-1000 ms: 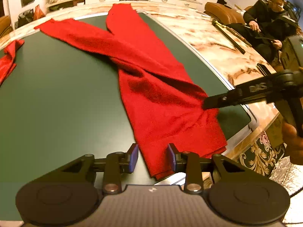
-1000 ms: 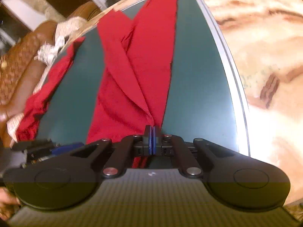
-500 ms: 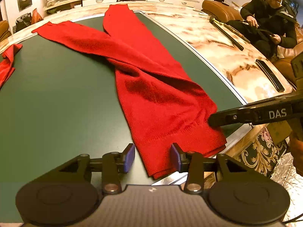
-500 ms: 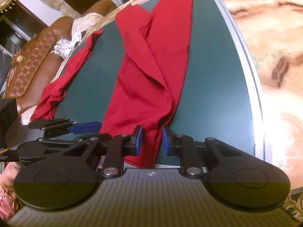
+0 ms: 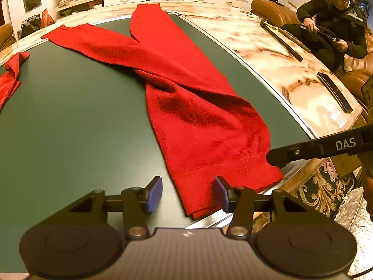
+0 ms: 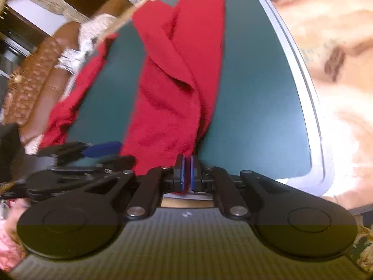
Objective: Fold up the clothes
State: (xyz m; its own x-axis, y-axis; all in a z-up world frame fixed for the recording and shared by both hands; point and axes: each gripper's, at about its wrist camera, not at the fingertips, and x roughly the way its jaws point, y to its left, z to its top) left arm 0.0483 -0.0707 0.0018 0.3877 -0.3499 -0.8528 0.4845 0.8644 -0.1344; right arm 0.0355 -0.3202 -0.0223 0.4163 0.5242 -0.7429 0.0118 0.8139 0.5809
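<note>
While the right tool (image 6: 187,175) is pinched onto the hem corner of the red garment (image 5: 200,126) at the bench (image 5: 70,116) edge, the left tool (image 5: 187,193) stands wide apart, empty, around the other corner. Judged step: grip hem w/ both; next, left must close on cloth.

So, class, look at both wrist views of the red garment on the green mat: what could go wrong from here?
1. The right gripper is shut on only a thin corner of the red garment, so the knit may slip free if lifted.
2. The left gripper is open astride the hem, unclamped; a one-sided pull could skew the fold.
3. The hem lies at the green mat edge, so it may slide off.
</note>
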